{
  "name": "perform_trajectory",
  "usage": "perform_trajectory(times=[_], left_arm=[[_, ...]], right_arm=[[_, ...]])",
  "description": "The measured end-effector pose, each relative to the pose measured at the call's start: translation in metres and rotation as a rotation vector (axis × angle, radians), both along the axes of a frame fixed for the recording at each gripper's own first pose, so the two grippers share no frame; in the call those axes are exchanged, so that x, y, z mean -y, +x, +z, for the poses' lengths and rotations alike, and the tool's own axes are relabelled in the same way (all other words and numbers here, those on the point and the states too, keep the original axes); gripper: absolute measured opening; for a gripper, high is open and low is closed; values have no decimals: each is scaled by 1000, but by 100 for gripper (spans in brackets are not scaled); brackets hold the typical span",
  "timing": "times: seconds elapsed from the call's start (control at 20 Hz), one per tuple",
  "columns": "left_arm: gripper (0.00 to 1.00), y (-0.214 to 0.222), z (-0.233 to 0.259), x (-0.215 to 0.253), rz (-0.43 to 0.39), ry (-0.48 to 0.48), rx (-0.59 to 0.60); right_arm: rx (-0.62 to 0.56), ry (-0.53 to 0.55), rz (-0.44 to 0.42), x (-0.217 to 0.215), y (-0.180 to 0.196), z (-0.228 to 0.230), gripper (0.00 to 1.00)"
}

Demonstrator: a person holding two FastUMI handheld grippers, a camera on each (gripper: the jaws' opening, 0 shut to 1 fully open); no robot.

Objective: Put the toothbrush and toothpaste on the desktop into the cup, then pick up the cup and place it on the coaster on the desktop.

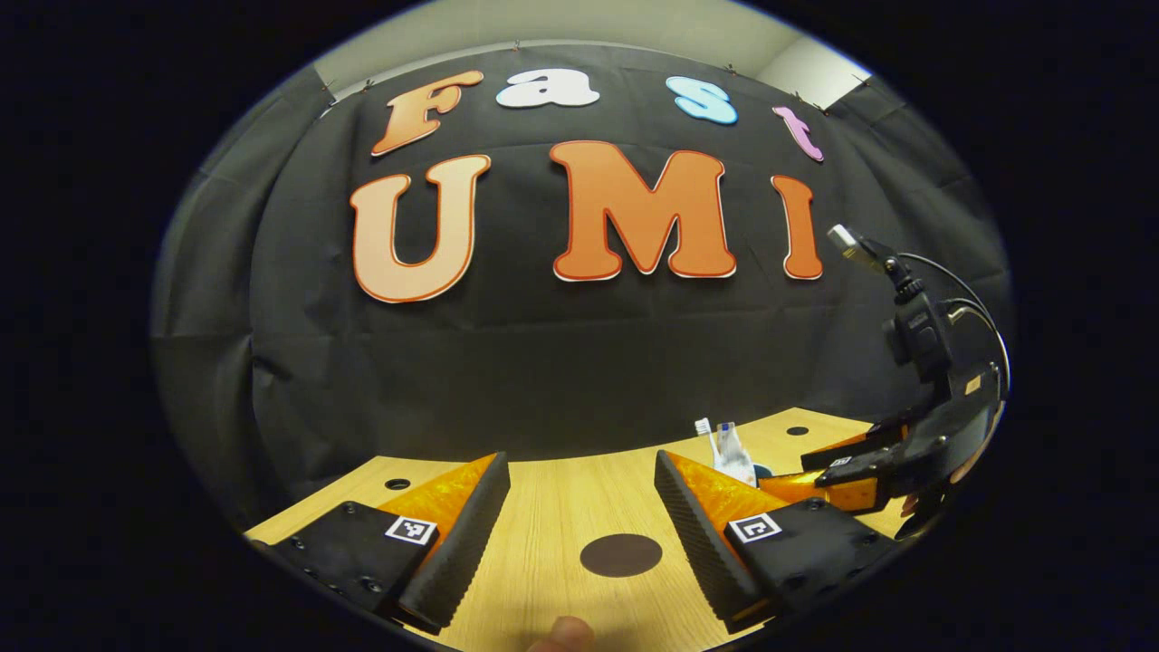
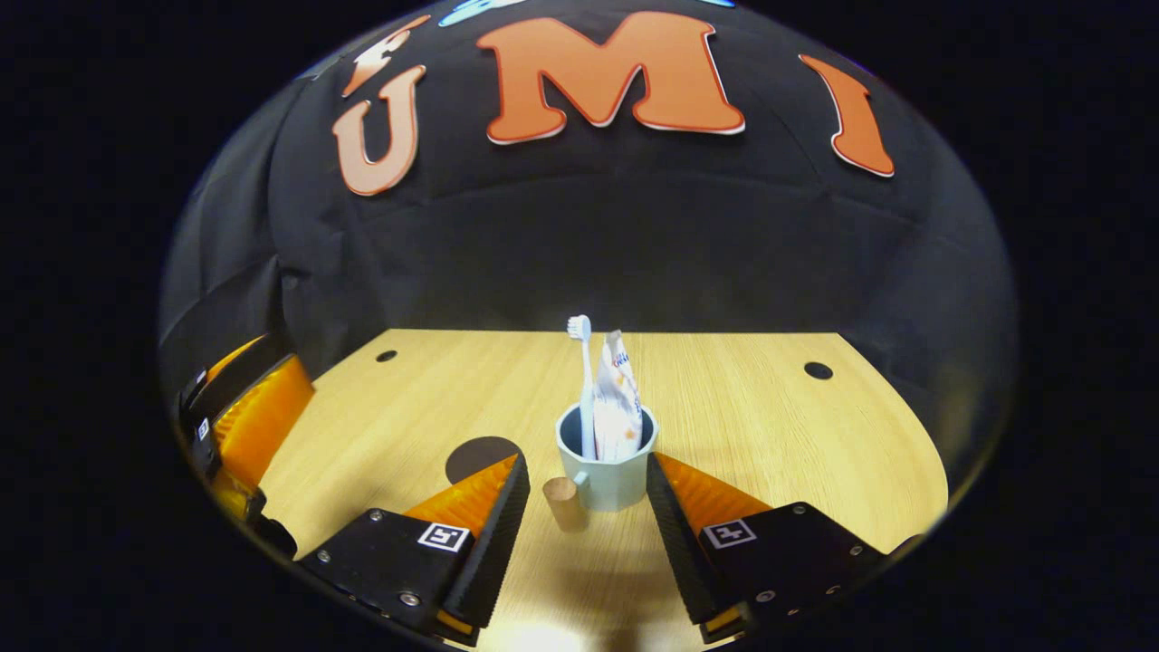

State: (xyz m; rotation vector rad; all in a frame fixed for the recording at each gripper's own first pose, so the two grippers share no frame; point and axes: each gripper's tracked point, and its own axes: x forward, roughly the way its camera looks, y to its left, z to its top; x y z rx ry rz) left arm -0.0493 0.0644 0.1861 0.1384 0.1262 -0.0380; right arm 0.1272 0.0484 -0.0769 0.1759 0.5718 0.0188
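Cup upright between spread right gripper jaws; untouched

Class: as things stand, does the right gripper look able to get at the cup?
Probably yes. The right gripper is open, and the cup stands upright between its fingers with nothing in front but the cup's own handle.

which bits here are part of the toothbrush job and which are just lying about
Part of the job:
- toothbrush, standing in the cup
- toothpaste, also in the cup
- cup, with its wooden handle
- coaster, dark, round, bare
- right gripper, open around the cup

Not part of it:
- holes in the desktop
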Motion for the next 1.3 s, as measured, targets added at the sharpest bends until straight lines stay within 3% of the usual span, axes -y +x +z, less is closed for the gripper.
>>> perform_trajectory(times=[0.25,0.3,0.35,0.5,0.9,1.2,1.25,1.3], left_arm=[[100,-5,-16,-20,43,-22,-24],[100,-4,-15,-20,49,-26,-18],[100,-3,-15,-22,52,-30,-14],[100,1,-24,-27,56,-38,-16],[100,4,-57,-31,45,-90,-88],[100,7,-69,-35,54,-88,-120],[100,5,-70,-36,57,-89,-120],[100,5,-71,-36,59,-89,-124]], right_arm=[[-123,11,-2,-15,11,-19,79],[-143,9,-12,-14,13,-23,74],[-167,2,-32,-10,15,-27,79],[-234,17,-58,-7,22,-41,78],[-355,-52,-65,-3,20,-83,77],[-426,-77,-82,-2,10,-106,49],[-435,-66,-92,-1,8,-109,34],[-425,-53,-100,-2,9,-109,30]])
